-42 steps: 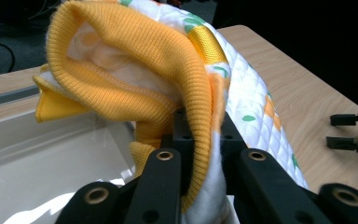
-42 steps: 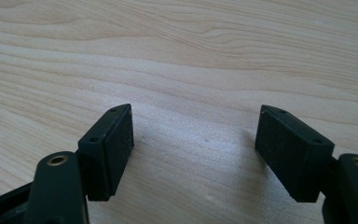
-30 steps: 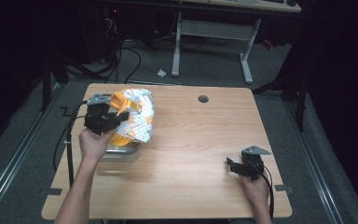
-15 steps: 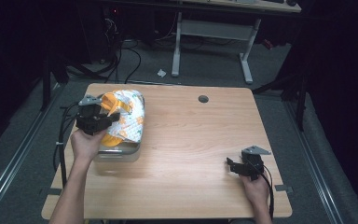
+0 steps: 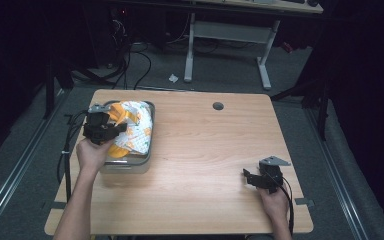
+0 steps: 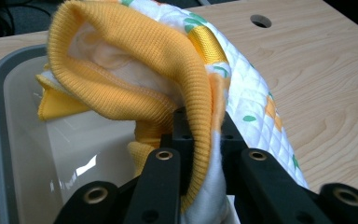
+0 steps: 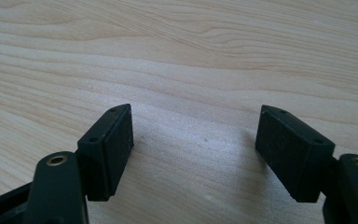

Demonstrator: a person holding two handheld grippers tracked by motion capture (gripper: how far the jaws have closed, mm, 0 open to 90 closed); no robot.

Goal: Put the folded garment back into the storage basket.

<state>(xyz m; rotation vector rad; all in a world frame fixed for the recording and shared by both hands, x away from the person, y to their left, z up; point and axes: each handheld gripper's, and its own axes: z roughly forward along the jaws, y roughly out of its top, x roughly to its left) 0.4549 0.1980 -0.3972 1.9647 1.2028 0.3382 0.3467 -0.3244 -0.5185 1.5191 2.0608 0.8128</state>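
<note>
My left gripper [image 6: 200,154] is clamped on the garment's [image 5: 135,125] soft ribbed hem over the bin [image 5: 149,150], at the table's [image 5: 210,165] left edge; light and floppy, I'd say. Right gripper [image 7: 193,154] sits apart.

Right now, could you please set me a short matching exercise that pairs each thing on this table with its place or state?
Things:
1. left gripper
2. right gripper
3. grey bin
4. round hole

States:
A. open over bare wood
B. in the tabletop near the far edge
C. shut on the yellow-trimmed quilted garment
D. at the table's left, garment draped over it

Pairs: 1-C, 2-A, 3-D, 4-B
</note>
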